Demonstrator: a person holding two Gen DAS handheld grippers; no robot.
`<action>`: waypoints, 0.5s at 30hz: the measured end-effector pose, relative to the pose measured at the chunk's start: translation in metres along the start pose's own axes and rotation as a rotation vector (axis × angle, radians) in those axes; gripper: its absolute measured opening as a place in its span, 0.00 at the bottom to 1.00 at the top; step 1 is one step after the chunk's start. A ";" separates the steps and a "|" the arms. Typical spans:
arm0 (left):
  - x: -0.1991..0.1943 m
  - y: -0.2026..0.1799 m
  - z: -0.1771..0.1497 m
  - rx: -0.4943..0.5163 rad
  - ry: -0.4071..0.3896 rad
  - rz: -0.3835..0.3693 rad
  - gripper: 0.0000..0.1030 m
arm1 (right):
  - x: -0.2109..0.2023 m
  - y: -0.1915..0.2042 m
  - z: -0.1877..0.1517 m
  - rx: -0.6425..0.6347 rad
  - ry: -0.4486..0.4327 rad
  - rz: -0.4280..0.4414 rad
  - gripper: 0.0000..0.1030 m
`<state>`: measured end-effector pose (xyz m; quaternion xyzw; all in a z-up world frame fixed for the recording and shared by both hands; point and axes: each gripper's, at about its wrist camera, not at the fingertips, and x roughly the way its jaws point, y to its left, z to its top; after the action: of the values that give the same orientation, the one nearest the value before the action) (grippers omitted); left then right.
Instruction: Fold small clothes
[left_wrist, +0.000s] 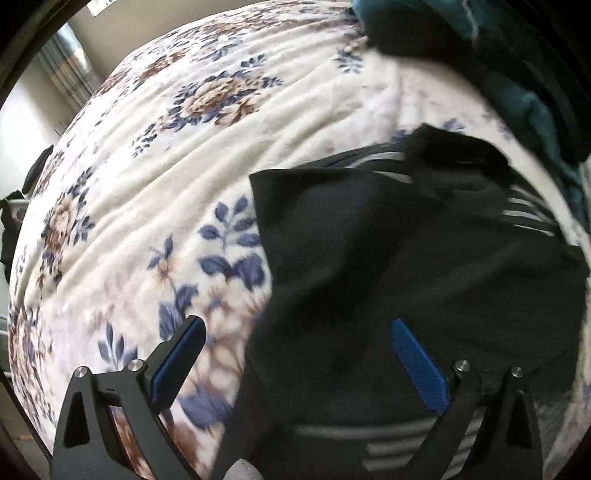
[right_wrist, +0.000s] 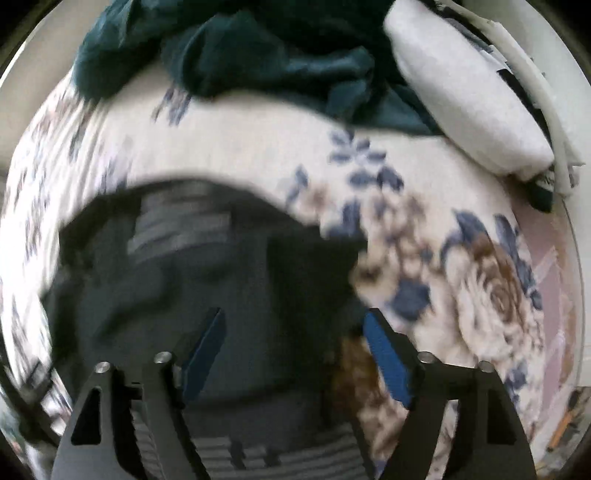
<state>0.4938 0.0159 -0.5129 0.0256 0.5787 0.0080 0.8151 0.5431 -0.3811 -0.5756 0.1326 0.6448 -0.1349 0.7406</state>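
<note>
Left wrist view is looking down on a bed covered with a white blanket (left_wrist: 155, 177) that is carrying blue and brown flowers. The left gripper (left_wrist: 297, 325) is standing wide open, its two blue pads far apart, and nothing is sitting between them. The left pad (left_wrist: 173, 363) is hanging over the blanket, and the right pad (left_wrist: 419, 365) is hanging over a dark garment with grey stripes (left_wrist: 388, 251). I cannot tell if either pad is touching the cloth under it. The garment is lying on the blanket in the right half of the picture, partly folded, with one dark flap lying over the striped part near its far edge. Beyond it, at the top right, a teal cloth (left_wrist: 524, 107) is lying in a heap.

In the right wrist view, which is blurred, the right gripper (right_wrist: 295, 325) is also open wide and is gripping nothing. Its left finger (right_wrist: 205, 354) is over the dark garment (right_wrist: 177, 277), and its right finger (right_wrist: 388, 362) is near the garment's right edge, where the flowered blanket (right_wrist: 461, 280) is beginning. The teal cloth (right_wrist: 258, 55) is lying at the top, well apart from the garment, and a white pillow (right_wrist: 461, 92) is resting beside it at the top right.
</note>
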 end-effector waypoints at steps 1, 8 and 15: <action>-0.011 -0.005 -0.006 0.001 0.001 -0.014 1.00 | 0.000 0.008 -0.013 -0.026 0.012 -0.029 0.98; -0.061 -0.040 -0.032 0.002 0.002 -0.070 1.00 | -0.023 0.045 -0.074 -0.091 -0.040 -0.132 0.98; -0.106 -0.073 -0.056 -0.019 -0.014 -0.033 1.00 | -0.071 0.037 -0.088 -0.077 -0.107 -0.025 0.98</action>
<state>0.4045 -0.0598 -0.4346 0.0086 0.5731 0.0000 0.8195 0.4665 -0.3121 -0.5158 0.0886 0.6107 -0.1262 0.7767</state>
